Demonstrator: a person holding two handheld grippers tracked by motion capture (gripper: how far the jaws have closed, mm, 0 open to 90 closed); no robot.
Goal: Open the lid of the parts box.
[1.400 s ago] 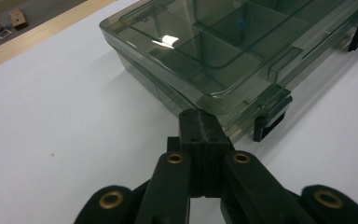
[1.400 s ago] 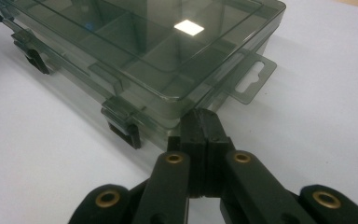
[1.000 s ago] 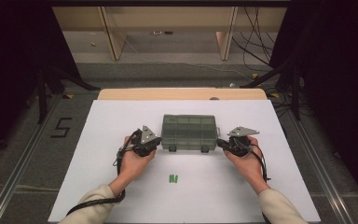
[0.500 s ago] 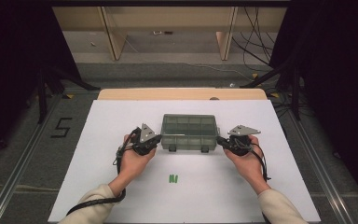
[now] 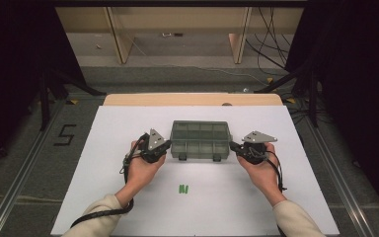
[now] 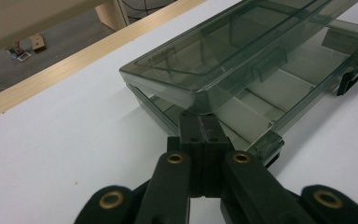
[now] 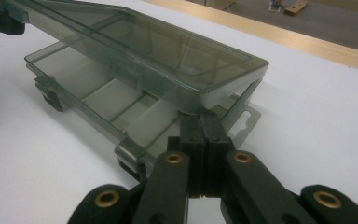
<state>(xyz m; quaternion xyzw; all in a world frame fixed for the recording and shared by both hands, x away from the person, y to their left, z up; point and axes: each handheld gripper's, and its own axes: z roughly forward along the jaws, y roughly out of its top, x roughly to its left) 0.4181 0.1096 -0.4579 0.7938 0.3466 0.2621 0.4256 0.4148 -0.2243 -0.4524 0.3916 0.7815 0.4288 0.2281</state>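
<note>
High view showed my left gripper [image 5: 162, 148] and right gripper [image 5: 237, 148] at the two short ends of the smoky plastic organiser box [image 5: 200, 139], which sat mid-table on the white sheet [image 5: 103, 173], with two small green pieces [image 5: 183, 188] lying nearer me, apart from it. I judged I was at the lid-opening step: both pairs of jaws were pressed fully together with nothing between them, their tips tucked under the lid's end edges and propping it up. The next move, I reckoned, called for raising both hands evenly so the lid [image 6: 242, 46] swung back on its hinge without the base skidding. Left gripper view gave what the high view could not: the gap between lid and base, the empty compartments [image 6: 279, 88] and the front latch [image 6: 352, 77]. Right gripper view showed the hang tab [image 7: 244, 119] at that end.
</note>
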